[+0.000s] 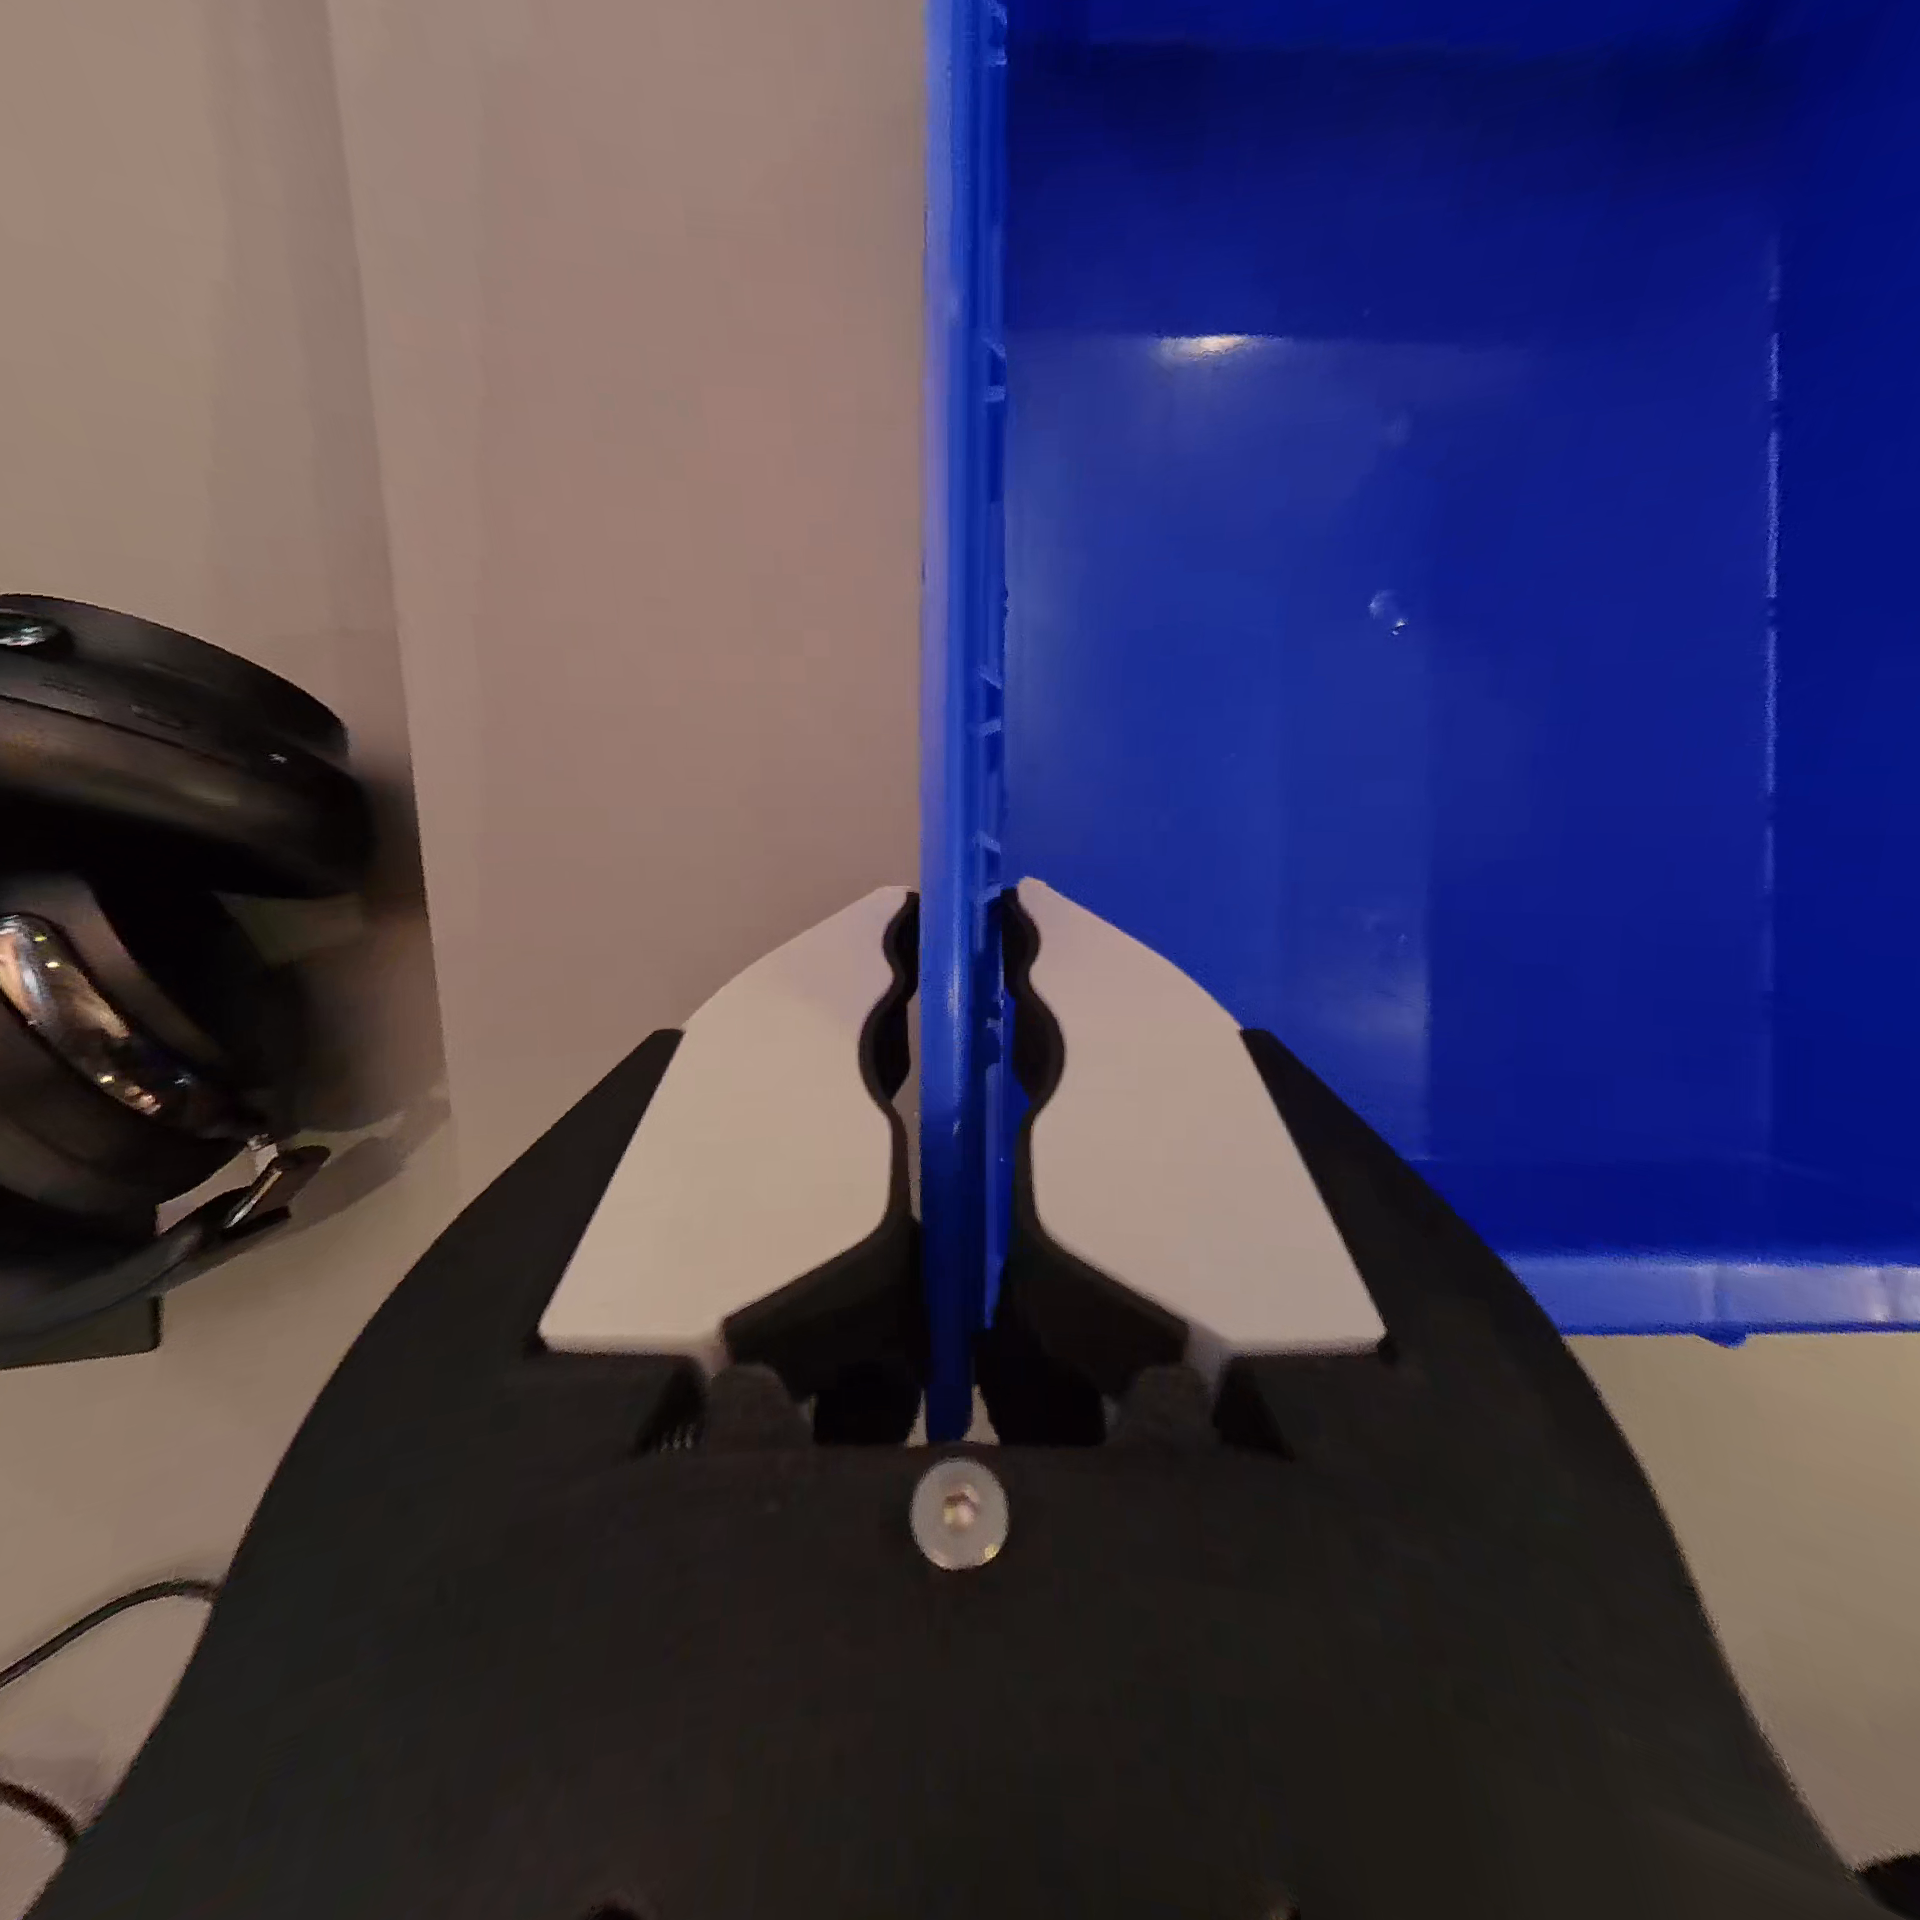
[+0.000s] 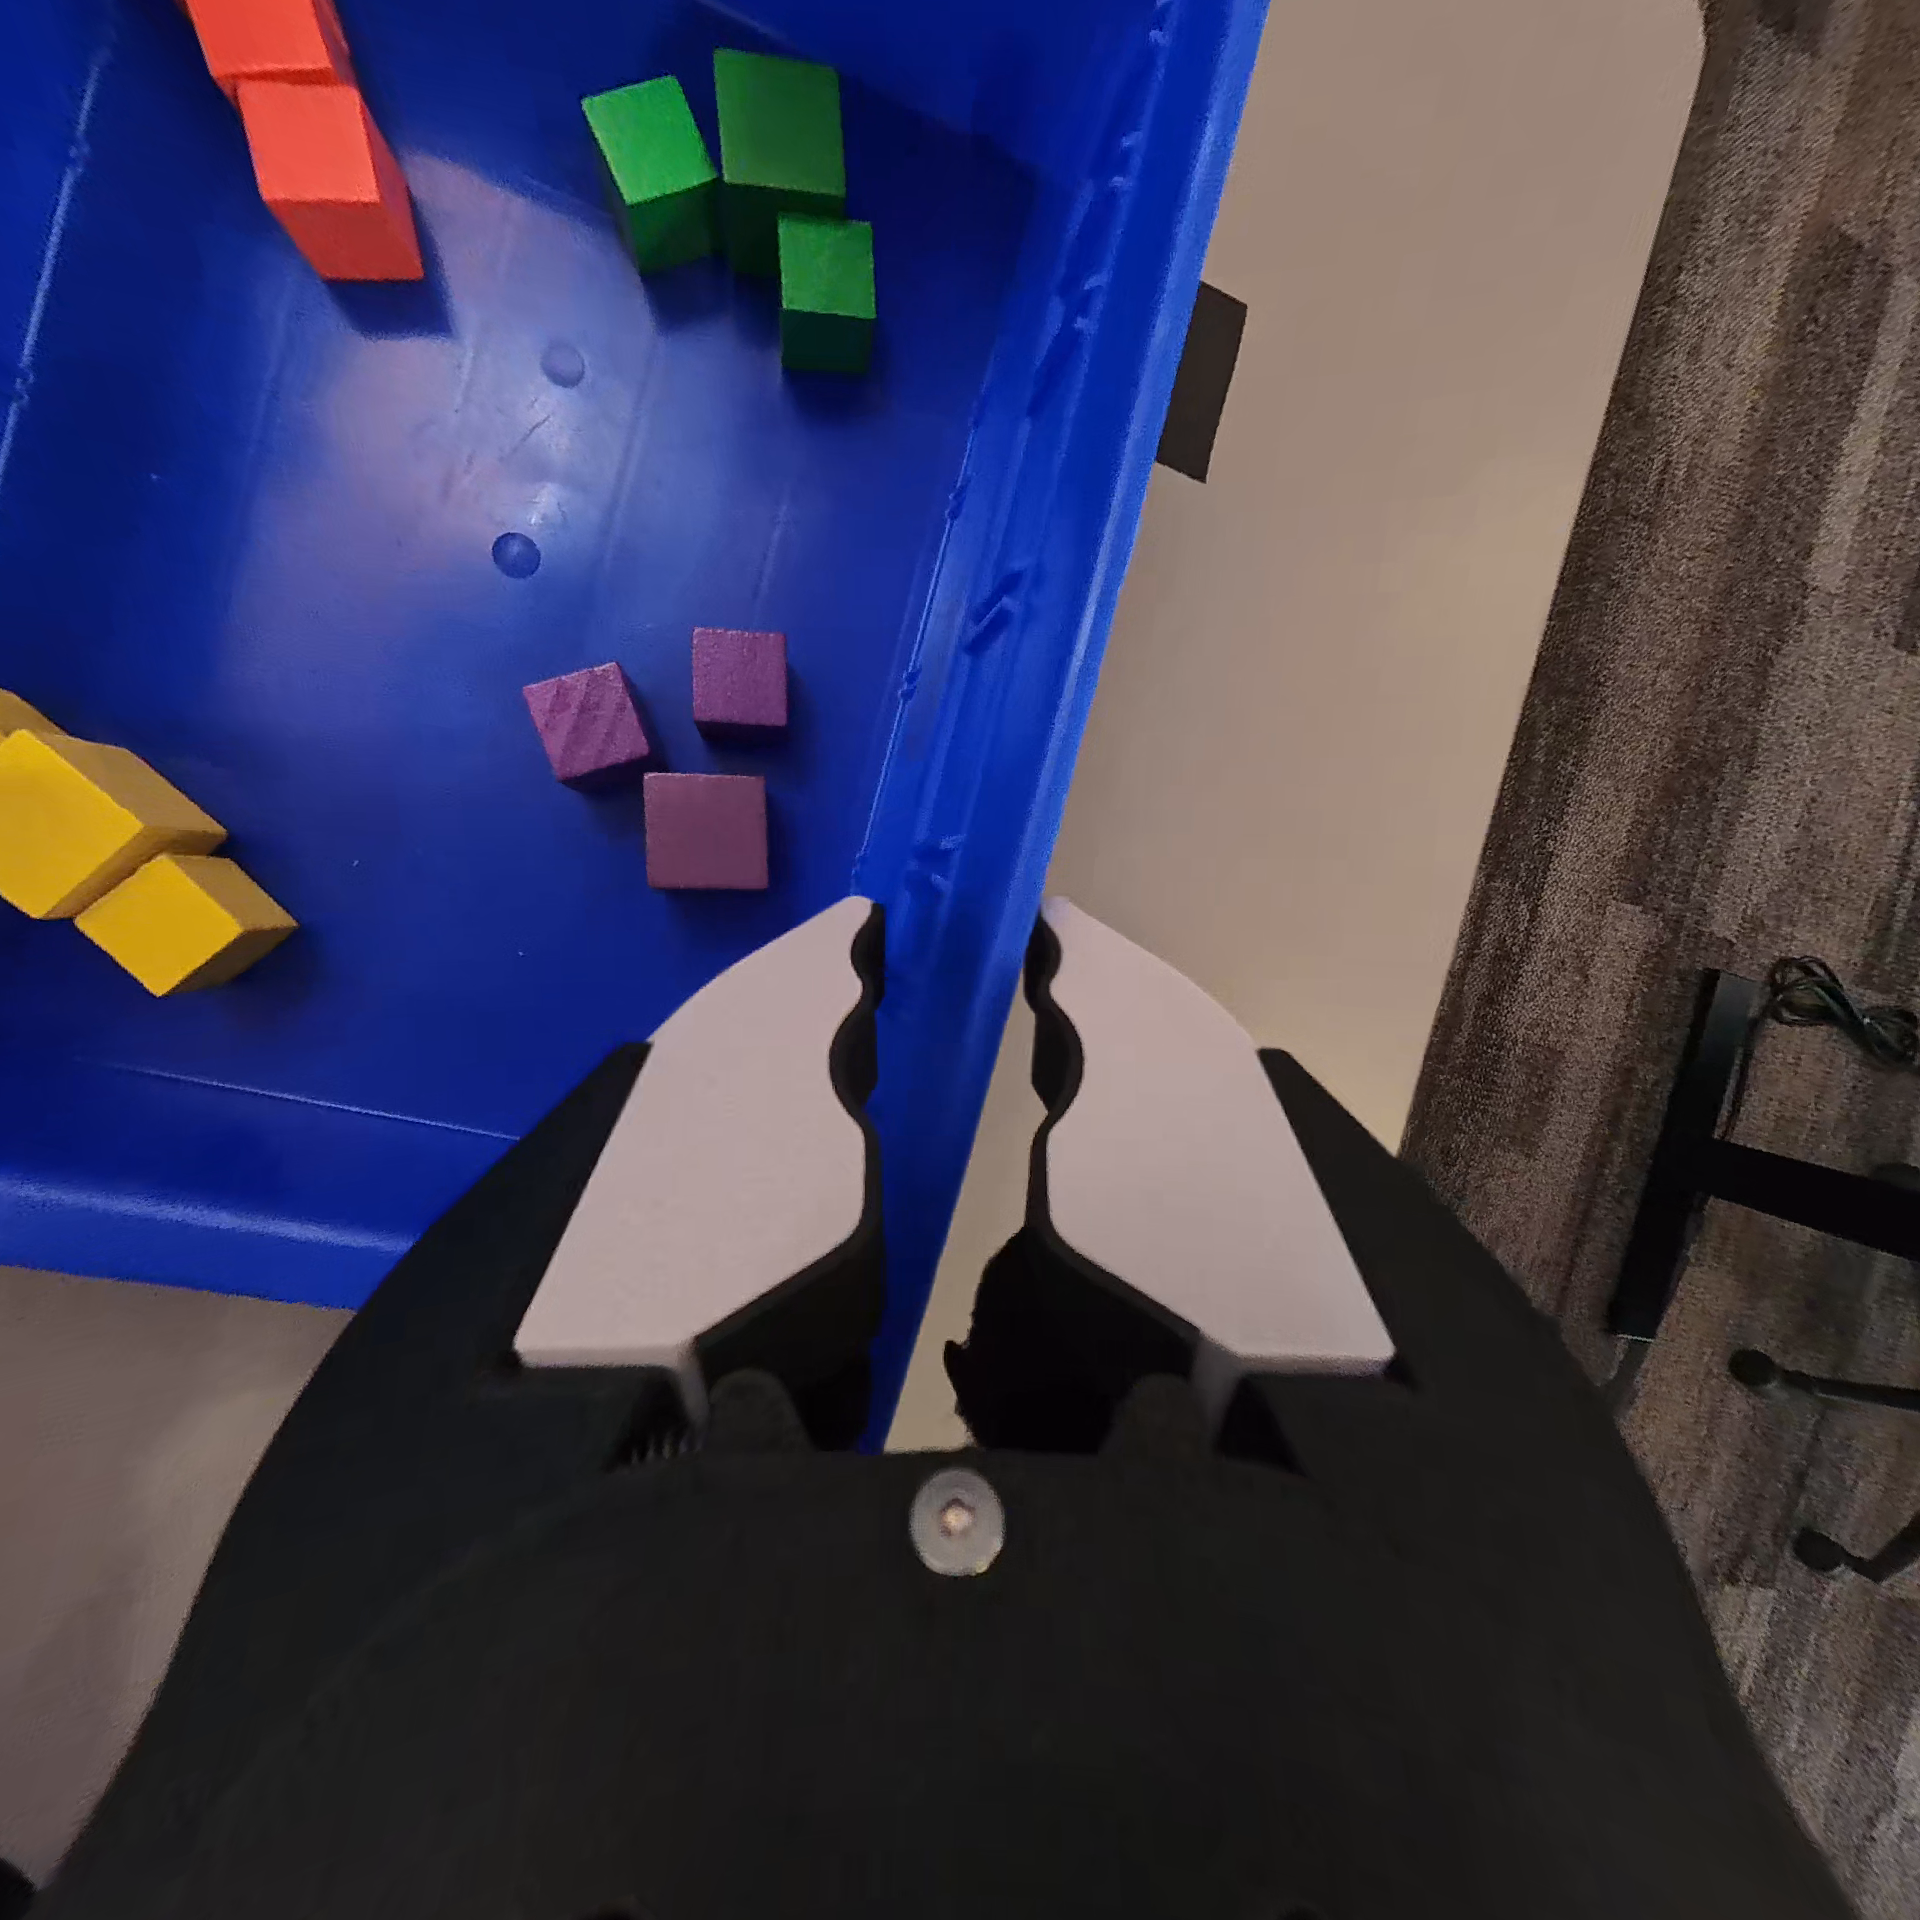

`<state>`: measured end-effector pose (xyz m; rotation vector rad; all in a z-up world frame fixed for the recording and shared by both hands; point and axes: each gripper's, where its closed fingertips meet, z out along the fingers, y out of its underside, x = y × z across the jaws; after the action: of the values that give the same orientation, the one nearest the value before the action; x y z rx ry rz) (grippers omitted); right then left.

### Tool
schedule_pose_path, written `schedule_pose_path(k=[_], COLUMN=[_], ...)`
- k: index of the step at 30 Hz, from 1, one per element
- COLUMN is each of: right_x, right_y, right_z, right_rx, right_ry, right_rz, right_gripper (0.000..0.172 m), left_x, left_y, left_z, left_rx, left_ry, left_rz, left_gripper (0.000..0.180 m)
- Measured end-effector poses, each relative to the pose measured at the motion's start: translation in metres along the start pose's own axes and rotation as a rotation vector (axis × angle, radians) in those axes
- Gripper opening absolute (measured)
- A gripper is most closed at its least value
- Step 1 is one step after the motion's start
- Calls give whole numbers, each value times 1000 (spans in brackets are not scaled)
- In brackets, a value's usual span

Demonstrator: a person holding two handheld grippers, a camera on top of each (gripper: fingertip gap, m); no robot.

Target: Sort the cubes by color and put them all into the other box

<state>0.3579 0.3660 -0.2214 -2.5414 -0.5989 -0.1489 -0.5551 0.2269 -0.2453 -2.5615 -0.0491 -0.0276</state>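
Note:
In the left wrist view my left gripper (image 1: 961, 899) is shut on the left wall (image 1: 951, 520) of a blue box. Both pads press on the rim. The inside of this box (image 1: 1403, 727) shows no cubes. In the right wrist view my right gripper (image 2: 956, 914) straddles the right wall (image 2: 1039, 520) of a blue box, and its pads close on the wide rim. That box holds cubes grouped by colour: red (image 2: 322, 156) at the far left, green (image 2: 769, 177) at the far right, purple (image 2: 707, 821) near my fingers, yellow (image 2: 125, 852) at the near left.
A black rounded device (image 1: 156, 883) sits on the pale table left of the box, with a thin cable (image 1: 94, 1621) near it. A black patch (image 2: 1200, 384) lies on the table right of the box. Beyond the table edge are grey carpet (image 2: 1714, 623) and a black stand (image 2: 1714, 1174).

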Motion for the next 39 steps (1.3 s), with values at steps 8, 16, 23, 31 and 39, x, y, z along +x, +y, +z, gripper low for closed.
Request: schedule_pose_path(k=[8, 16, 23, 31, 39], right_x=[1, 1, -4, -6, -7], right_y=[1, 0, -5, -9, -9], right_z=[4, 5, 4, 4, 6], right_rx=[-18, -24, 18, 4, 13], right_ry=[25, 33, -71, -177, -300], right_rz=[-10, -17, 4, -84, -327], right_gripper=[19, 17, 9, 6, 7], left_x=[5, 5, 3, 5, 7], left_y=[0, -1, -6, -10, -9], left_z=[0, 1, -1, -6, -7], left_rx=[36, 72, 121, 142, 141], left_ry=[88, 102, 115, 130, 135], left_rz=[-16, 12, 8, 16, 20], left_gripper=[5, 5, 5, 5, 5])
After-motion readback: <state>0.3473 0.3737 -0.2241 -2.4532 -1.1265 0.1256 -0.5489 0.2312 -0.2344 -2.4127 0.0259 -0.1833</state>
